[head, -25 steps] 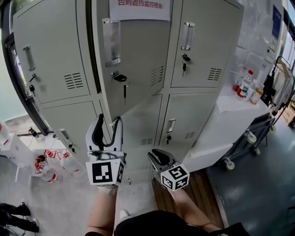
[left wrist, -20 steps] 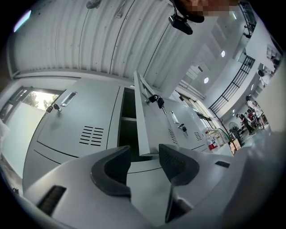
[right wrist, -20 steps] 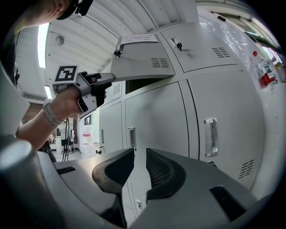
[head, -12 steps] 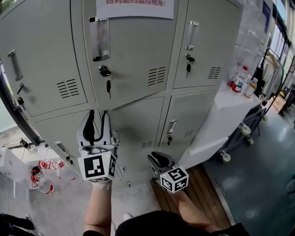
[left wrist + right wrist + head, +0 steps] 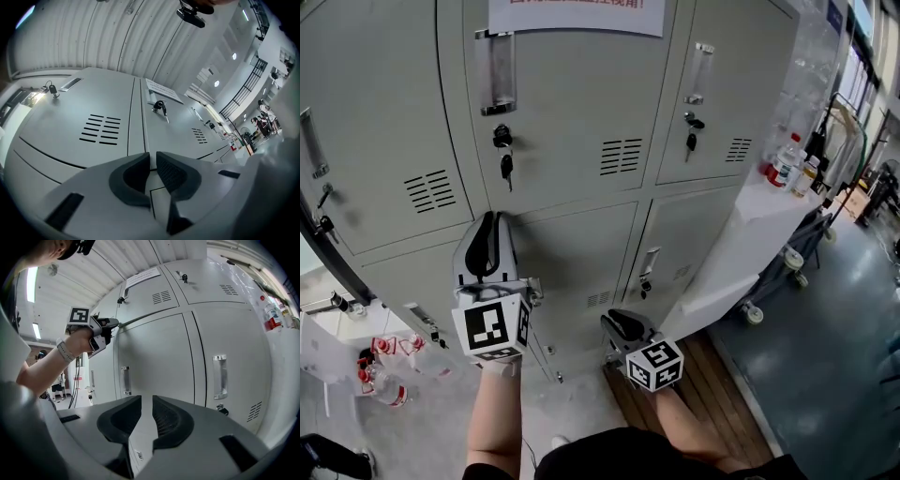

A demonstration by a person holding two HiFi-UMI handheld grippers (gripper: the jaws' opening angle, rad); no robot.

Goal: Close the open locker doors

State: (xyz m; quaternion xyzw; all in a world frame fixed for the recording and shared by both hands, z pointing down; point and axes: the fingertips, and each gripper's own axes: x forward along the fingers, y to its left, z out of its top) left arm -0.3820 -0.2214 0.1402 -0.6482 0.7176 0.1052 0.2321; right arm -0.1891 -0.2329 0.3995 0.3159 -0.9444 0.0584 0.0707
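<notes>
Wall of grey lockers [image 5: 694,234]: upper middle door [image 5: 567,112] sits flush (key [image 5: 505,167] dangling).

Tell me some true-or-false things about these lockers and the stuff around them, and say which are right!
1. A key hangs from the lock of the upper middle door. True.
2. The right gripper is holding a bottle. False: the right gripper holds nothing, and its jaws stand a little apart.
3. A paper sign is stuck near the top of that door. True.
4. The bottles stand on top of the lockers. False: the bottles stand on the white counter beside the lockers.
</notes>
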